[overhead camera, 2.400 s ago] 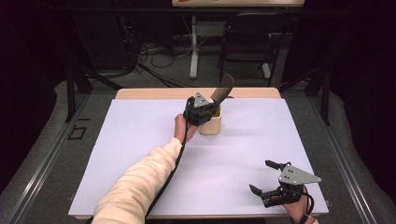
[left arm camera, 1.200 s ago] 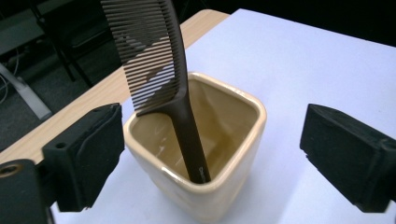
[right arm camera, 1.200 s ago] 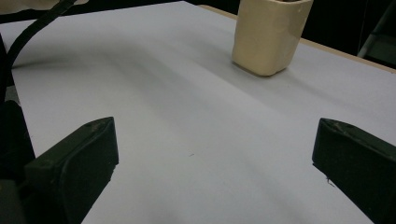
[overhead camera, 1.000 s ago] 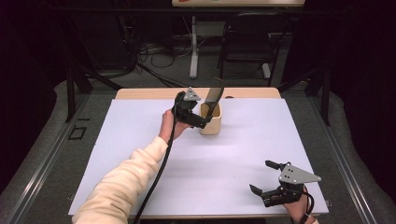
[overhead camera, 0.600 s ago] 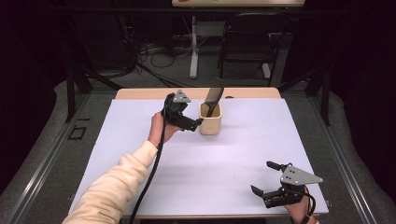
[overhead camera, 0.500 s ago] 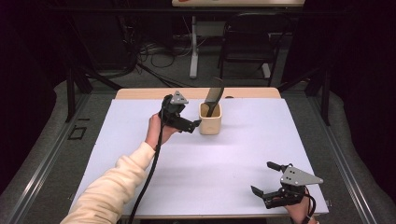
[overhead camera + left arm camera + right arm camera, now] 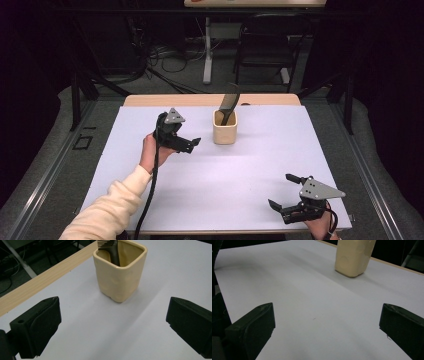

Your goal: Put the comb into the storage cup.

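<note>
The comb stood handle-down in the cream cup at the tabletop's far centre. Left gripper and right gripper fingers were apart, empty. Judged light, rigid, slick plastic; best gripped across its protruding spine.

Dim room, dark backdrop. White surface with pale wood edge at 12 o'clock. Grey carpet floor around it. Black chair at 12 o'clock, white post beside, tangled cables at 11 o'clock.
</note>
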A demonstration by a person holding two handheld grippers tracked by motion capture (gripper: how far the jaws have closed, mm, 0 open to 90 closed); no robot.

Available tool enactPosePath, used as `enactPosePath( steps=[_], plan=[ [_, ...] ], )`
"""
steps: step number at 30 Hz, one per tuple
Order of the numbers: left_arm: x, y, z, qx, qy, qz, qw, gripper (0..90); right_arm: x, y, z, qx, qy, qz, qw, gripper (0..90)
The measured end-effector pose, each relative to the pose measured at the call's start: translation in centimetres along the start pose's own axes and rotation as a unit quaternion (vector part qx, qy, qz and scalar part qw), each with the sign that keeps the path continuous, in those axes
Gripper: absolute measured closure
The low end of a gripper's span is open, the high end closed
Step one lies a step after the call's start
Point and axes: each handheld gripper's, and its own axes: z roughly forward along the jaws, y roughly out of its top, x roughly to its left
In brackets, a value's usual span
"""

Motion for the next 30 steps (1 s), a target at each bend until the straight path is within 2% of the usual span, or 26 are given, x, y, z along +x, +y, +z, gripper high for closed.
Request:
enactPosePath(
  steps=[16,30],
  plan=[
    [-0.1,-3.3,-2.8,-0.004,0.021,-0.008,0.9997,0.0,0.0,0.0,0.1,0.007,0.001,-0.002,1.0,0.0],
    [-0.8,-5.6,-4.8,-0.013,0.036,-0.01,0.9992,0.0,0.0,0.0,0.2,0.008,0.003,-0.003,1.0,0.0]
  ],
)
